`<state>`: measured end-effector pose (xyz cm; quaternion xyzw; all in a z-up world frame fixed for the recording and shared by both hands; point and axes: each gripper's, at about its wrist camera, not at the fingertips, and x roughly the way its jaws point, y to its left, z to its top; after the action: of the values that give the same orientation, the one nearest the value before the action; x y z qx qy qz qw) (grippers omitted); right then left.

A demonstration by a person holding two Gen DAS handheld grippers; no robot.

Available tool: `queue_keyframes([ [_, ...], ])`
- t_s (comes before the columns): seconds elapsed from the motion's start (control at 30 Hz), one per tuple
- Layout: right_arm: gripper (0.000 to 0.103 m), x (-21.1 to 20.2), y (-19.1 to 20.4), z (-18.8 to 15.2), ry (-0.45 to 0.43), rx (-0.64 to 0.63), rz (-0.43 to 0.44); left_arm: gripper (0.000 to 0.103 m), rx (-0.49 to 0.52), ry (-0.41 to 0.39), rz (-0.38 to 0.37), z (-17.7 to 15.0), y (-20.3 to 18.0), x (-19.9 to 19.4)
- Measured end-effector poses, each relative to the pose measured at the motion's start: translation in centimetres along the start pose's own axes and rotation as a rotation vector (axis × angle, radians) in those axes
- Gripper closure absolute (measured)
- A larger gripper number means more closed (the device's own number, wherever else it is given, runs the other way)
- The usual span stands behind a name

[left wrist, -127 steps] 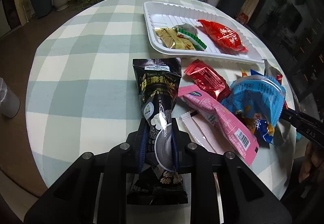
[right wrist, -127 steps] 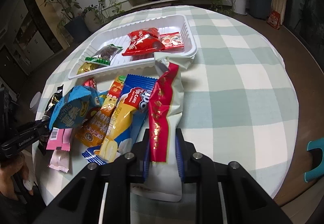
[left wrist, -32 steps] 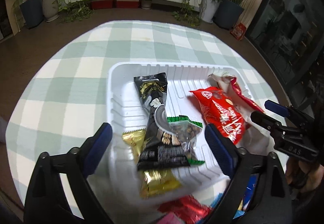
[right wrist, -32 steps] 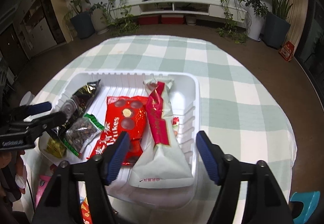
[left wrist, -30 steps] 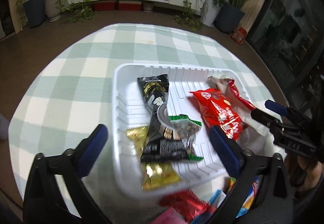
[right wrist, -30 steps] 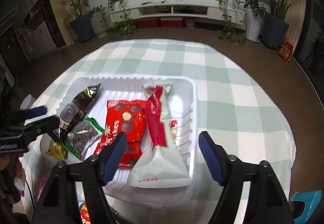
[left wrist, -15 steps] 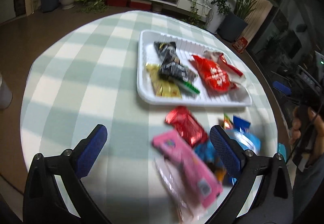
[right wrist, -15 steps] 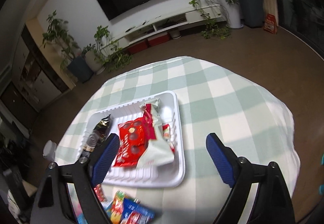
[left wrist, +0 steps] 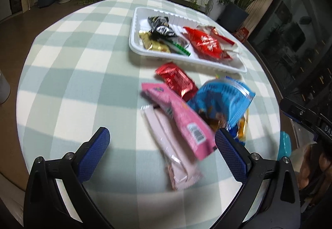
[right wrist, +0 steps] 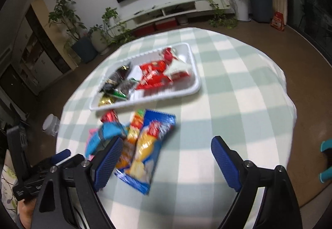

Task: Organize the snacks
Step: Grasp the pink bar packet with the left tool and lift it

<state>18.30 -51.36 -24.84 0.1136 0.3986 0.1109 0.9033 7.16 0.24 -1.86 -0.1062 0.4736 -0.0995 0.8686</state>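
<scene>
1. Hovering above the counter point(left wrist: 78, 75) with the left gripper point(left wrist: 161, 144) spread wide and carrying nothing; pink packet point(left wrist: 182, 117) lying between its fingers in view.
2. Hanging over the pile with the right gripper point(right wrist: 164, 158) also spread wide and empty; yellow-and-blue bag point(right wrist: 147, 150) lying just beside its left finger.
3. Resting already in the tray point(left wrist: 186, 59): black packet point(left wrist: 160, 27), gold sweets point(left wrist: 152, 43), green-edged packet point(left wrist: 179, 47), red packet point(left wrist: 206, 43) and a white-and-red bag point(right wrist: 176, 67).
4. Waiting loose near the tray's front edge: small red pack point(left wrist: 176, 78), pink packet, pale sachet point(left wrist: 174, 156) partly beneath it, light blue bag point(left wrist: 225, 98) overlapping orange packs.
5. Probably choosing the next pieces to lift, one per gripper.
6. Taking the pink packet first seems sensible, being on top; lowering across its narrow width near the middle, not at the sealed end, to avoid drooping.
7. Keeping the lower finger off the pale sachet, or both may come up together.
8. Pinching the yellow-and-blue bag along its free right edge, away from the orange packs touching it.
9. Closing gently; crinkly film likely slipping or crushing under a hard squeeze.
10. Aiming for the bare white patch of tray between the green-edged and red packets.
</scene>
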Motion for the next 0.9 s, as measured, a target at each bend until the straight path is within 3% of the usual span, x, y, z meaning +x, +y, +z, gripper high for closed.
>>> queue_keyframes([
  [0.3, 0.017, -0.1, 0.6, -1.7, 0.017, 0.014, -0.013, 0.000, 0.012, -0.019, 0.005, 0.9, -0.7, -0.2],
  [0.47, 0.032, 0.8, 1.9, -2.6, 0.034, -0.016, -0.003, 0.001, 0.018, -0.008, 0.027, 0.8, -0.5, 0.7],
  [0.67, 0.038, 2.2, 0.9, -2.8, 0.066, 0.008, -0.041, 0.001, -0.054, -0.022, 0.006, 1.3, 1.2, 0.8],
  [0.9, 0.038, 4.3, 2.3, -2.7, 0.096, -0.024, -0.049, 0.002, 0.059, 0.033, 0.068, 3.3, -1.8, 3.3],
])
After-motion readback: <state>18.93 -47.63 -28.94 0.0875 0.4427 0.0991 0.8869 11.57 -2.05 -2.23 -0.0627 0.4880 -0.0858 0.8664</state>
